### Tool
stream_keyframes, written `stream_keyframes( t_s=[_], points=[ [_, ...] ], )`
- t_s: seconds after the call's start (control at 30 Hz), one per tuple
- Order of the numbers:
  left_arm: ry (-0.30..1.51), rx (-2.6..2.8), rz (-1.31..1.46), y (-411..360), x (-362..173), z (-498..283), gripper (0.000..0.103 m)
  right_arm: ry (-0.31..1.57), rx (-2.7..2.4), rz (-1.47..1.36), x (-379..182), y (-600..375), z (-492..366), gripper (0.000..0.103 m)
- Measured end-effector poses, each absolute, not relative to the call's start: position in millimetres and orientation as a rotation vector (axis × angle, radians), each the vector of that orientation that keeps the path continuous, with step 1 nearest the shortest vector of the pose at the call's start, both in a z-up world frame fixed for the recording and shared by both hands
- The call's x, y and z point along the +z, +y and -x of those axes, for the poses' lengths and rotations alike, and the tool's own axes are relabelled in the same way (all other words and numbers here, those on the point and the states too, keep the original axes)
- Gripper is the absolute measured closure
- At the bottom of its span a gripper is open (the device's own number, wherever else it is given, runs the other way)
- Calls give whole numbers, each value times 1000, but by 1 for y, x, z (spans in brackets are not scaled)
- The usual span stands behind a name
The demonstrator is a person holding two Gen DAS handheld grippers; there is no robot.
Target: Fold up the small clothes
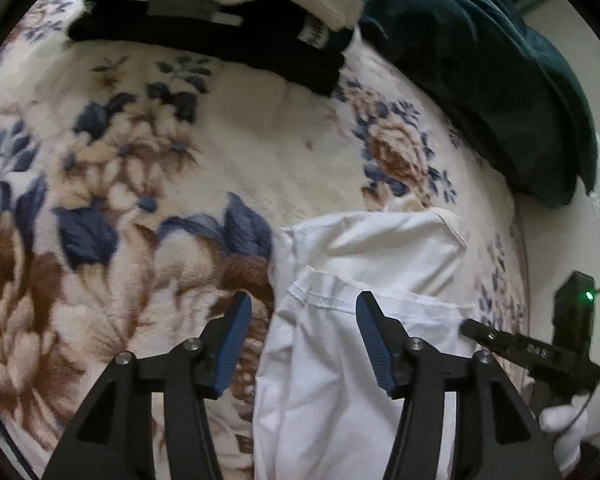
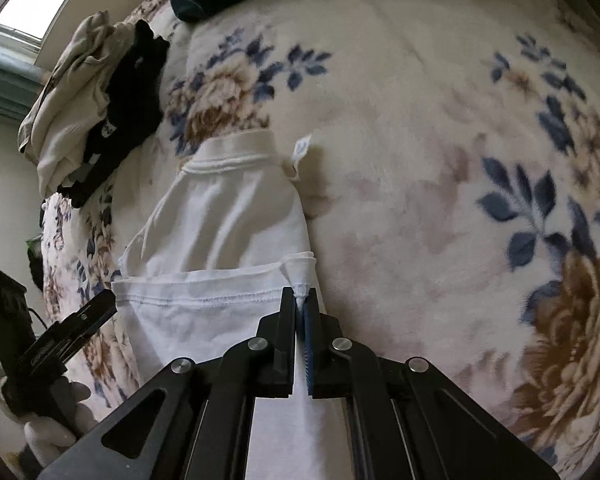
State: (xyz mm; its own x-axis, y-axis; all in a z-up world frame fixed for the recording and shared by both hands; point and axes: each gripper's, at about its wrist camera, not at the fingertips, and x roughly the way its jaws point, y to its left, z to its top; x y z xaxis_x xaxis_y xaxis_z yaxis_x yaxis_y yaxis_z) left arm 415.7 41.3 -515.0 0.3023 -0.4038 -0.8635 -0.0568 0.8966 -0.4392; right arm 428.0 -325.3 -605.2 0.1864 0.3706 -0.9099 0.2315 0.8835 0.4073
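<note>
A small white garment (image 1: 380, 248) lies partly folded on the floral blanket (image 1: 260, 140), its stitched hem turned toward me. In the left wrist view, my left gripper (image 1: 304, 300) hangs open over the hem's left end. Its blue pads (image 1: 236, 340) stand apart and press on nothing. In the right wrist view, my right gripper (image 2: 302, 300) is shut on the corner of the white garment (image 2: 228, 208) at its hem. That right gripper (image 1: 466, 326) also shows from the side at the cloth's right edge. The left gripper (image 2: 104, 306) appears at the garment's left edge.
A stack of folded cream and black clothes (image 1: 220, 8) sits at the far side of the blanket, and appears as a clothes stack (image 2: 100, 92) near the bed's edge. A dark teal cushion (image 1: 480, 80) lies beside it. A white-gloved hand (image 2: 52, 428) holds the left gripper.
</note>
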Motion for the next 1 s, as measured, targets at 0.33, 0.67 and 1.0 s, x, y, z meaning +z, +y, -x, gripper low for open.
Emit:
stream_keyframes(
  t_s=[0.33, 0.67, 1.0],
  points=[
    [1191, -239, 224, 8, -516, -424, 89, 1421, 114, -543, -618, -324, -423, 76],
    [1108, -203, 221, 16, -486, -400, 98, 1324, 131, -448, -587, -312, -414, 96],
    [1191, -168, 331, 34, -500, -403, 77, 1420, 171, -498, -602, -318, -419, 86]
  ],
)
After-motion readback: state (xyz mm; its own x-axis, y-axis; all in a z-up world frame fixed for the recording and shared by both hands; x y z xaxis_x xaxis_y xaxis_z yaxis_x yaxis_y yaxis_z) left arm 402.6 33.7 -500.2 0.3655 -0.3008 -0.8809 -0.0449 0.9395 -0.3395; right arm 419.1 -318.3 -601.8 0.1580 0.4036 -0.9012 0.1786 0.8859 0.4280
